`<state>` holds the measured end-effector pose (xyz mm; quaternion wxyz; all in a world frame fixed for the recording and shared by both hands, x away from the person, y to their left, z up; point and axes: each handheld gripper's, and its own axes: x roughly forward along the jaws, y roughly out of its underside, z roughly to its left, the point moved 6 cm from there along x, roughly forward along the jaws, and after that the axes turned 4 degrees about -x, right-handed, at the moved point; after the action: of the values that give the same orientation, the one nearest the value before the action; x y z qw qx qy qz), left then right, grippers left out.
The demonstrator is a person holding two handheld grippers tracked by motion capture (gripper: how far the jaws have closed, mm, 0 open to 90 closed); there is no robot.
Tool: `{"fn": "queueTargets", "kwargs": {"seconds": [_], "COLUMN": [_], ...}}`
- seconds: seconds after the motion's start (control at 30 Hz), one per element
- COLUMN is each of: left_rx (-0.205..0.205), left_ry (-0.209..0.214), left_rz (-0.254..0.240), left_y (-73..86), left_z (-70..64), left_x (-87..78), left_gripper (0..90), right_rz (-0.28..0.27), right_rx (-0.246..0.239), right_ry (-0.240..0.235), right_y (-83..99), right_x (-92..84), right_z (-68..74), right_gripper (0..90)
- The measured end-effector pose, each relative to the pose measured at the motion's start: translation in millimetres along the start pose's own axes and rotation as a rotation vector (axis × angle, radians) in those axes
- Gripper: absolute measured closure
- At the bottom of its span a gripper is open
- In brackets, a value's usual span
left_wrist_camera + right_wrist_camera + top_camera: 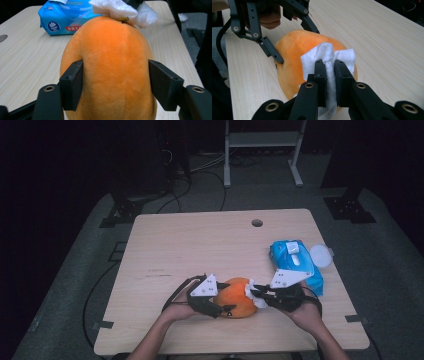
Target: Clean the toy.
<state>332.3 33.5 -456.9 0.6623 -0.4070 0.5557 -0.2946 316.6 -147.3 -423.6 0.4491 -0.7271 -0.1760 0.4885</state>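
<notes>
plush: my orange fuzzy egg-shaped toy (110, 72), seamed, lying on pale woodgrain tabletop (200, 245)
left tongs (220, 306): clamped on plush
right tongs (330, 75): pinching white crumpled wipe (329, 56)

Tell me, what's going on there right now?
Left gripper clamps orange plush toy. Right gripper pinches white wipe against it. Wipe pack sits aside, nothing blocking.

Overhead plus two close views, orange plush toy (238, 297) shared

Round logo, unreadable print on blue wipes pack (65, 20)
</notes>
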Motion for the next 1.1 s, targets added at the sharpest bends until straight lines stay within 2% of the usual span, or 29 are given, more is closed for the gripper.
{"fn": "queueTargets", "kwargs": {"seconds": [0.03, 0.13, 0.2, 0.23, 0.27, 0.33, 0.37, 0.43, 0.5, 0.53, 0.57, 0.6, 0.63, 0.67, 0.7, 0.73, 0.77, 0.8, 0.83, 0.93, 1.03, 1.07, 1.1], "left_rx": [-0.029, -0.15, -0.189, -0.179, -0.162, -0.135, -0.102, -0.05, 0.009, 0.02, 0.012, -0.01, -0.046, -0.084, -0.103, -0.124, -0.128, -0.122, -0.11, -0.045, 0.076, 0.104, 0.113], "left_ry": [0.007, 0.016, 0.03, 0.032, 0.018, -0.006, -0.018, -0.024, -0.023, -0.022, -0.022, -0.019, -0.016, -0.018, -0.02, -0.015, -0.02, -0.029, -0.037, -0.065, -0.072, -0.074, -0.074], "left_rz": [-0.006, -0.012, 0.004, 0.008, 0.01, 0.011, 0.012, 0.019, 0.036, 0.037, 0.035, 0.022, 0.016, 0.029, 0.04, 0.054, 0.053, 0.042, 0.046, 0.039, 0.071, 0.08, 0.08], "left_y": [-0.9, -4.4, -2.2, -0.8, -0.4, -2.7, -5.6, -11.1, -15.1, -15.5, -15.0, -14.7, -13.3, -10.0, -7.6, -4.8, -3.4, -4.0, -4.8, -11.9, -21.2, -23.1, -24.0], "left_z": [2.0, 12.1, 14.6, 13.5, 12.3, 10.8, 8.6, 1.8, -5.0, -5.8, -5.0, -3.6, -0.5, 3.8, 5.8, 7.4, 8.3, 8.3, 8.5, 2.5, -10.4, -13.7, -15.7], "left_x": [-1.1, -5.3, -3.7, -2.1, -0.6, -0.5, -0.6, 1.9, 5.0, 5.4, 5.1, 4.9, 4.6, 4.7, 5.4, 6.9, 7.8, 7.4, 6.8, 7.0, 10.4, 11.7, 12.6], "left_gripper": [29.8, 19.5, 18.7, 20.5, 23.4, 30.9, 33.0, 35.4, 35.4, 34.4, 33.0, 27.6, 23.1, 18.3, 14.1, 12.6, 13.7, 19.3, 25.6, 32.9, 34.7, 34.7, 34.6], "right_rz": [0.002, 0.01, 0.009, 0.007, 0.009, 0.014, 0.013, -0.016, -0.01, -0.001, 0.009, 0.015, 0.012, 0.011, 0.015, 0.019, 0.022, 0.025, 0.026, 0.026, 0.01, 0.006, 0.007], "right_rx": [0.007, 0.033, 0.051, 0.059, 0.054, 0.028, 0.019, -0.009, -0.064, -0.087, -0.103, -0.102, -0.089, -0.074, -0.059, -0.051, -0.04, -0.034, -0.034, -0.063, -0.106, -0.126, -0.143], "right_ry": [-0.002, 0.003, -0.003, -0.011, -0.013, -0.001, 0.003, -0.025, -0.025, -0.027, -0.023, -0.02, -0.019, -0.017, -0.009, -0.004, 0.003, 0.006, 0.009, 0.016, -0.008, -0.008, -0.004], "right_y": [1.3, 9.1, 12.7, 12.8, 11.9, 7.0, 4.1, -8.8, -18.5, -21.5, -21.6, -19.8, -18.2, -15.3, -11.2, -8.9, -6.3, -4.7, -4.5, -10.3, -22.5, -26.0, -28.3], "right_x": [-0.8, -4.0, -5.3, -5.4, -5.1, -3.9, -3.9, -4.5, -2.4, -1.0, -0.5, -0.8, -1.2, -2.1, -3.3, -4.1, -4.8, -4.8, -4.3, -2.5, -0.4, 0.2, -0.5], "right_z": [-1.1, -6.6, -9.4, -9.3, -8.6, -5.8, -4.4, 5.2, 16.4, 21.0, 21.7, 20.6, 18.6, 15.0, 10.4, 8.3, 5.8, 3.7, 3.4, 8.9, 23.7, 27.4, 28.9], "right_gripper": [81.0, 81.1, 81.1, 81.1, 81.1, 81.2, 81.3, 81.2, 81.2, 81.2, 81.2, 81.2, 81.3, 81.3, 81.3, 81.3, 81.3, 81.3, 81.3, 81.3, 81.3, 81.3, 81.3]}}
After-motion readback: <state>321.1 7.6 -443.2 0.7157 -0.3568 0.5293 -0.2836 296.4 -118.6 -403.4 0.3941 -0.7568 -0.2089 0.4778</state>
